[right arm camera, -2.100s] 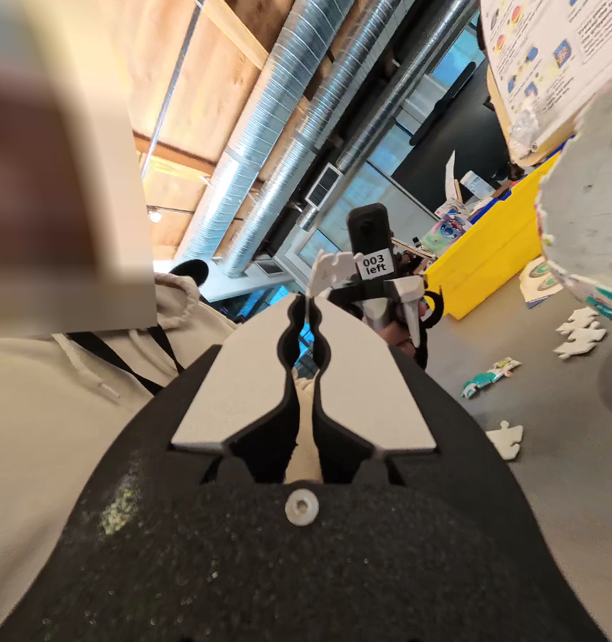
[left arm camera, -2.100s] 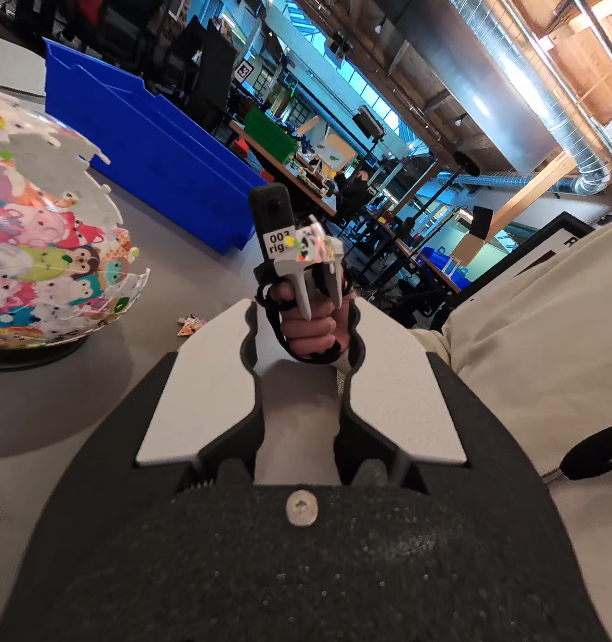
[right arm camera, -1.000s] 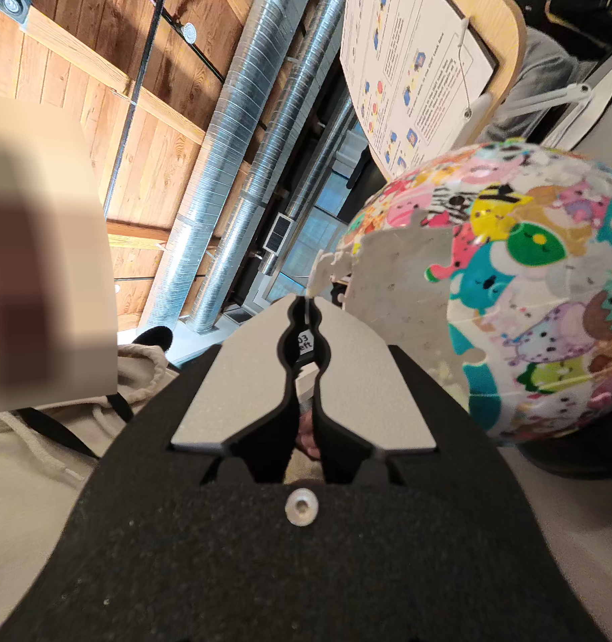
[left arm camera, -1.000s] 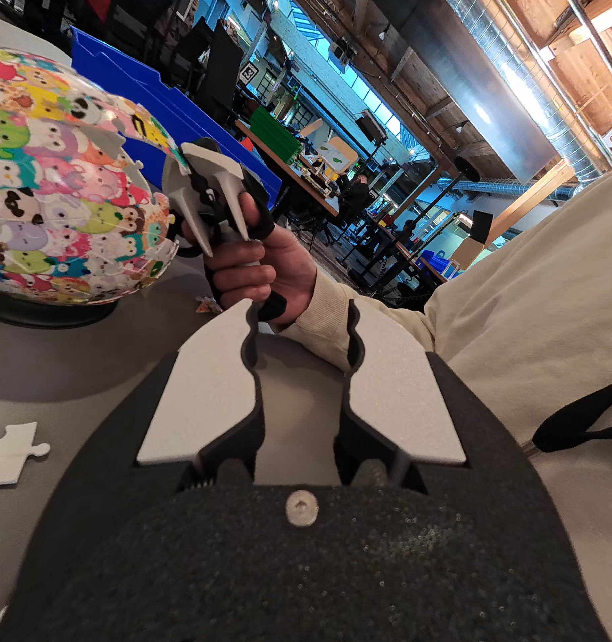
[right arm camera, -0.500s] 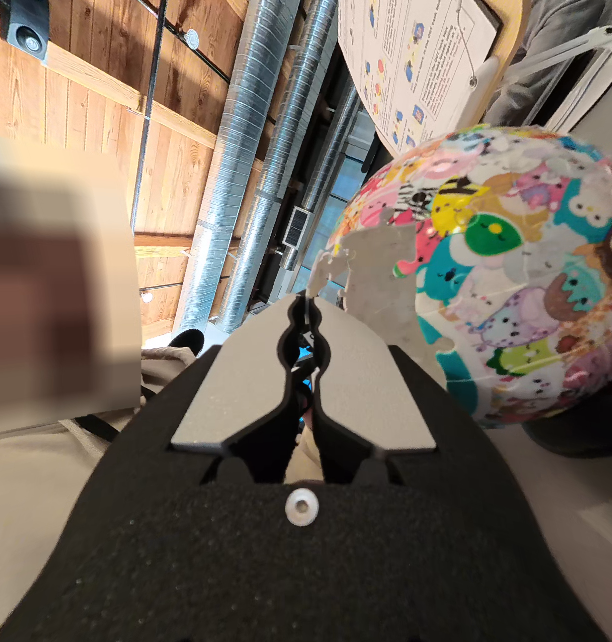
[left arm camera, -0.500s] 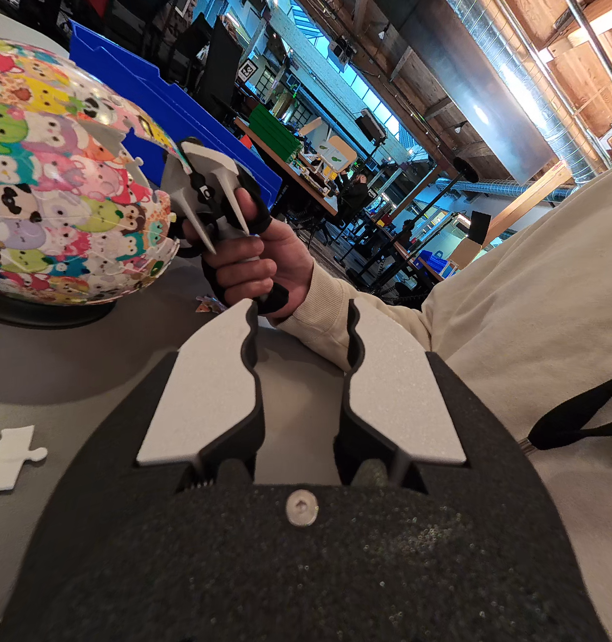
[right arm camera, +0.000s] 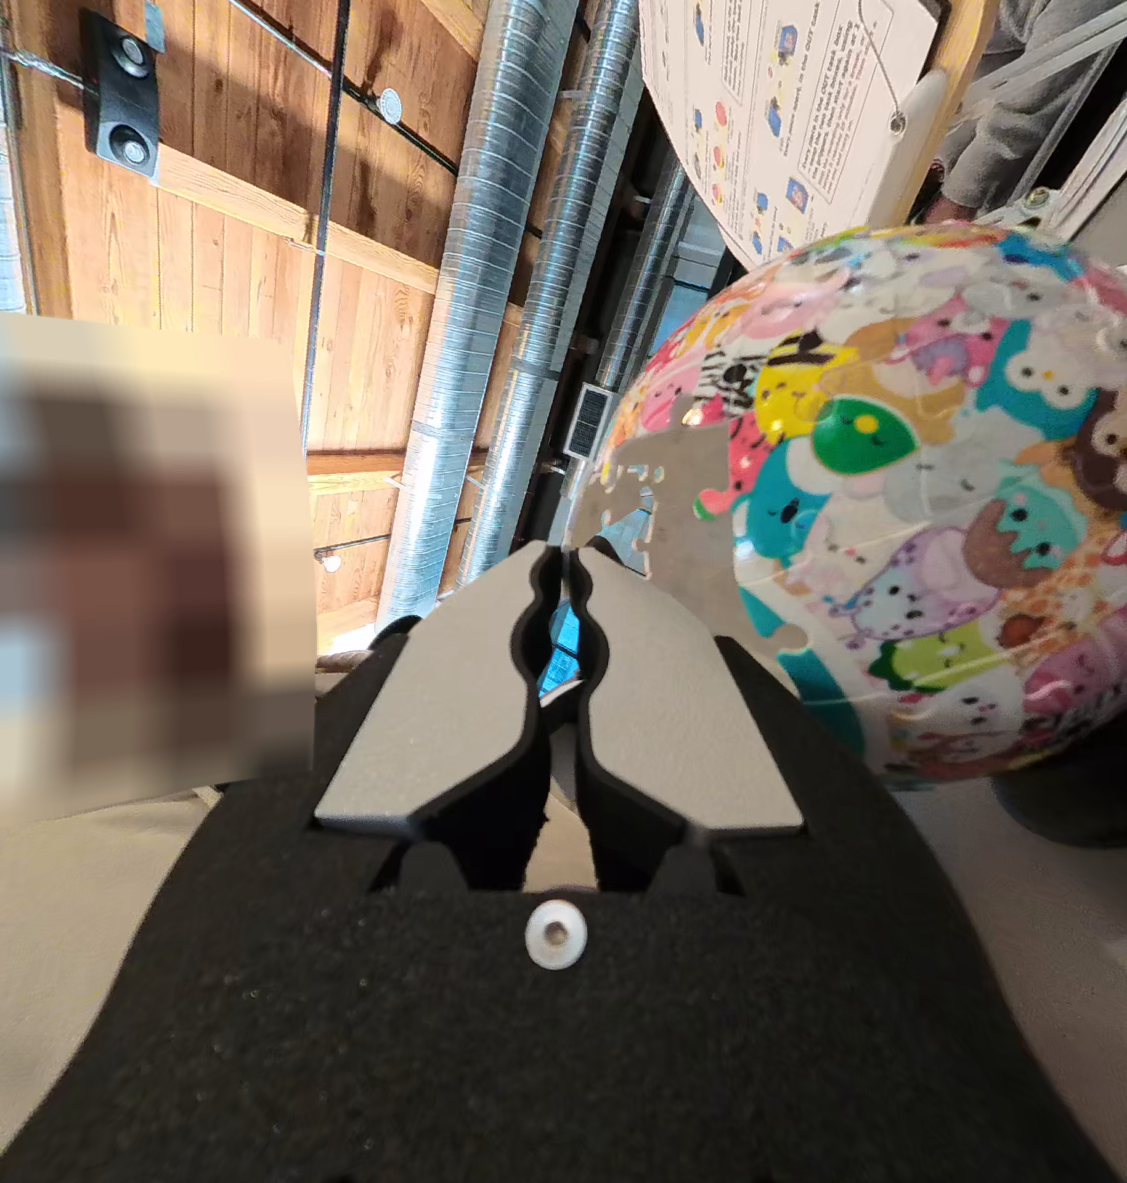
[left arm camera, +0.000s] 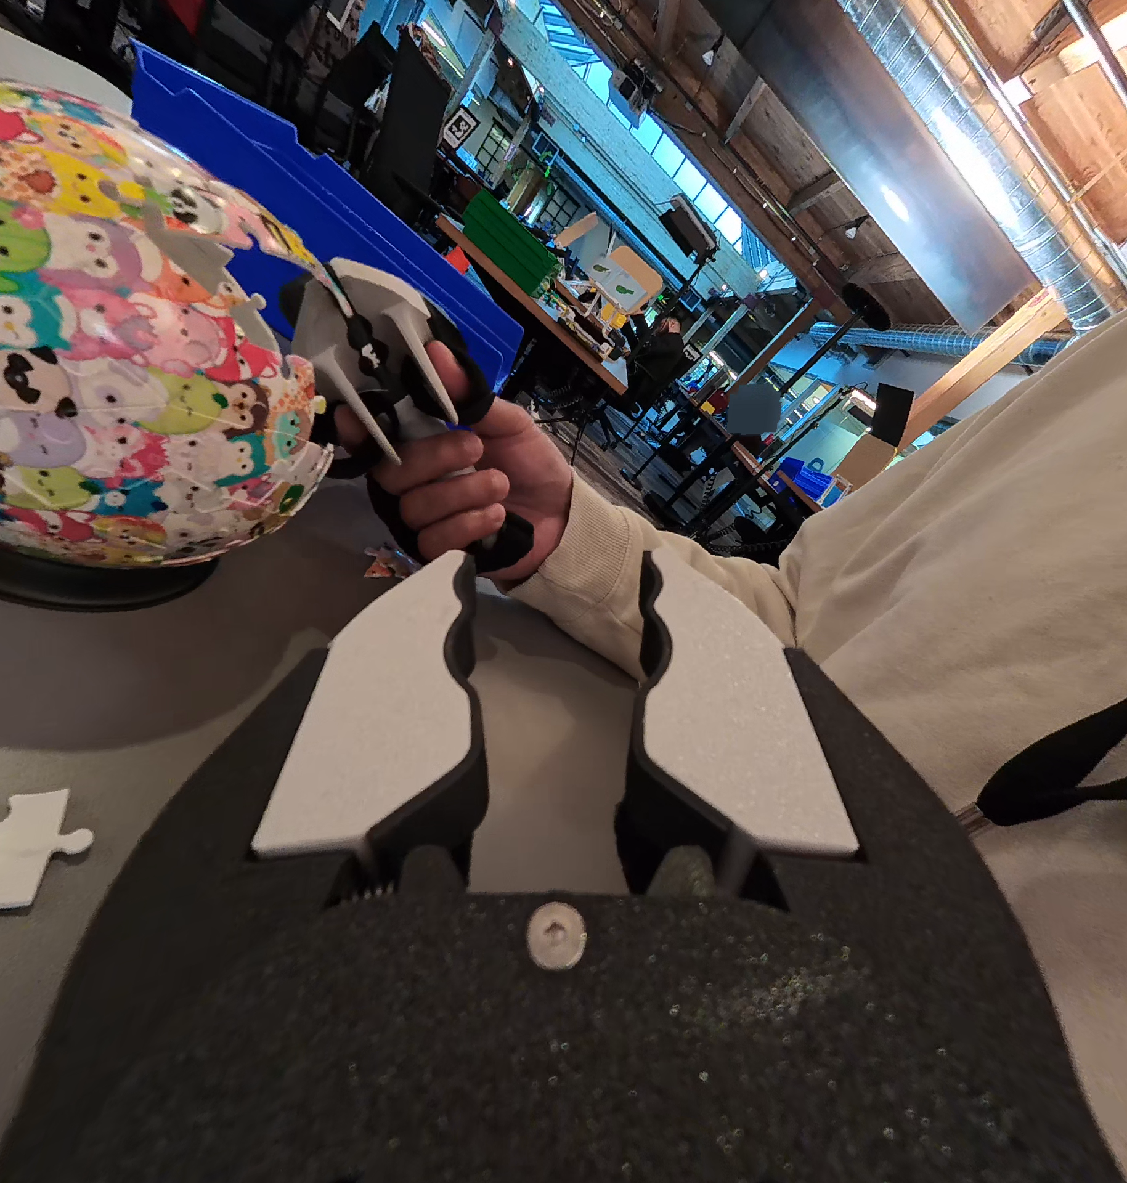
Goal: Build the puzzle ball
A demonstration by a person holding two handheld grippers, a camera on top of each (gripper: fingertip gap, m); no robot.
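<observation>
The puzzle ball (left arm camera: 100, 358), covered in colourful cartoon animals, sits on a black stand (left arm camera: 87, 584) at the left. It has an open gap with a grey inside (right arm camera: 682, 512). My right gripper (right arm camera: 564, 552) is shut on a puzzle piece (right arm camera: 605, 502) and holds it against the edge of that gap. In the left wrist view the right gripper (left arm camera: 340, 301) shows in a hand, touching the ball's right side. My left gripper (left arm camera: 551, 566) is open and empty, low over the table, to the right of the ball.
A loose white puzzle piece (left arm camera: 16, 845) lies face down on the grey table near my left gripper. A small coloured piece (left arm camera: 388, 564) lies by the ball's stand. A blue bin (left arm camera: 330, 192) stands behind the ball. The person's cream sleeve (left arm camera: 612, 576) crosses ahead. My hands' fingertips stand some 12 cm from each other.
The right gripper has carried the piece from mid-air over to the ball and pressed it closer into the gap's edge. The left gripper has stayed open and nearly still.
</observation>
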